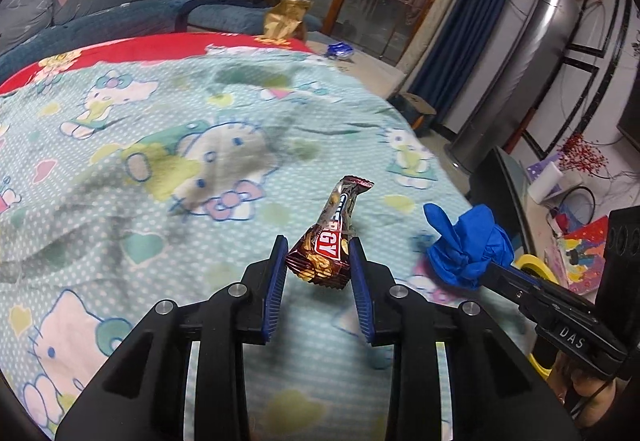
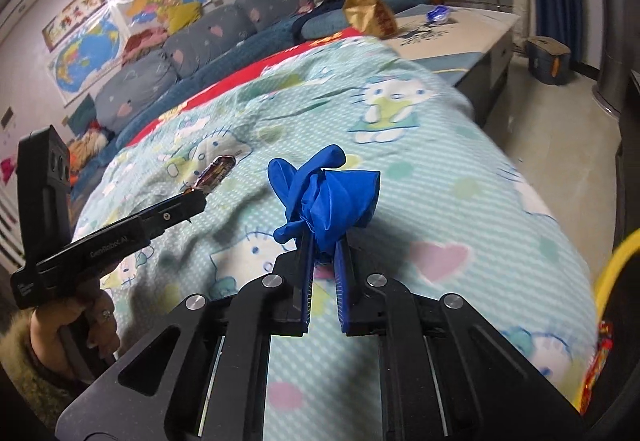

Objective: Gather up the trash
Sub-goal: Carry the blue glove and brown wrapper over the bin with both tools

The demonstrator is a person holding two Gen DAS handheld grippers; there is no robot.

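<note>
A snack wrapper [image 1: 328, 241] sits between the left tongs [image 1: 319, 247] above the bed [image 1: 160, 161]; to its right, a crumpled glove [image 1: 466, 245] (pinched in the right tongs [image 2: 323, 247]).

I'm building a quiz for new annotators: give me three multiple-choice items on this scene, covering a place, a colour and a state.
1. Where is the crumpled gold paper bag?
A. far edge of the bed
B. in a gripper
C. on the floor

2. What colour is the crumpled rubber glove?
A. yellow
B. blue
C. red

3. How is the brown snack wrapper?
A. flat on the cartoon-cat bedsheet
B. clamped in the left gripper
C. in the right gripper

Key: A, it stands beyond the sheet; B, plainly blue; C false, B right, pads press it.
</note>
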